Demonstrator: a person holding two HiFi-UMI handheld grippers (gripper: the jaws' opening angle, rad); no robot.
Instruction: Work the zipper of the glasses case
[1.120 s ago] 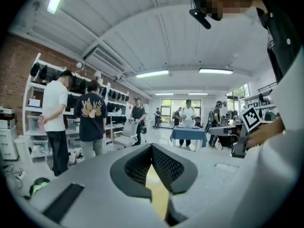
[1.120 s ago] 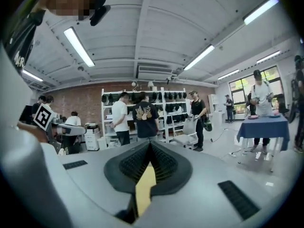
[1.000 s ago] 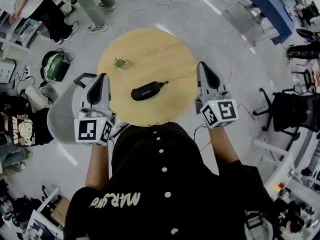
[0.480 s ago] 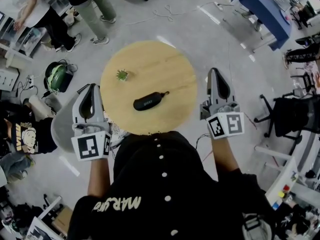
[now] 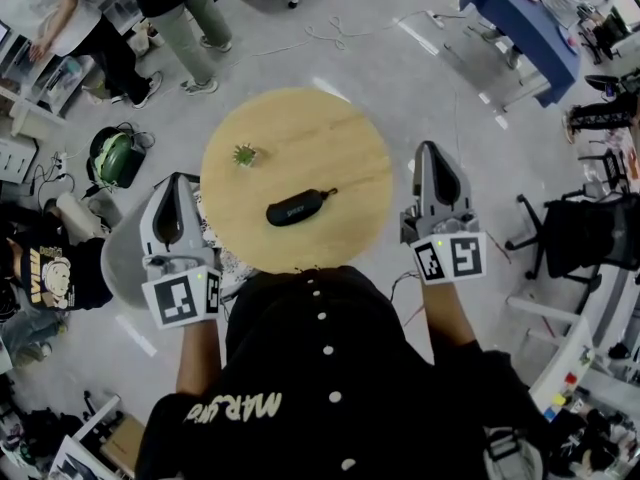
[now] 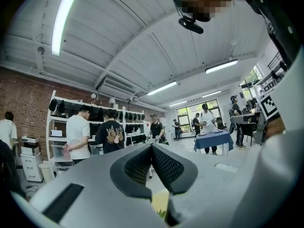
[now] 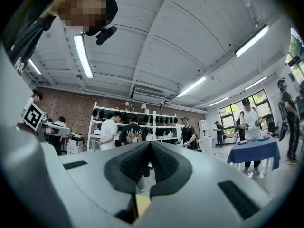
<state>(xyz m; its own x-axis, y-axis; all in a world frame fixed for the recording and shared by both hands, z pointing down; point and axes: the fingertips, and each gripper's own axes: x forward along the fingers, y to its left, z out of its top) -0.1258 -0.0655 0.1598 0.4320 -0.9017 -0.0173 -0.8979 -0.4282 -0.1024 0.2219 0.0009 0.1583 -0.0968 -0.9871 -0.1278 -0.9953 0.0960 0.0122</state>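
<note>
A: Case position?
B: Glasses case (image 5: 296, 208), black, oblong with rounded ends, lies flat on the round pale-wood table (image 5: 330, 133), between its centre and near edge. A small pull pokes out at the case's right end.
A: Grippers?
B: Left gripper (image 5: 178, 180) and right gripper (image 5: 433, 148) are held off the table's side edges. Their ribbed dark pads (image 7: 137, 163) are pressed together with nothing between.

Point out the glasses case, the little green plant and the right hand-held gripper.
glasses case (image 5: 295, 208): head view, middle of its black shell.
little green plant (image 5: 243, 154): head view, its leaves.
right hand-held gripper (image 5: 431, 150): head view, tip of its shut jaws.
</note>
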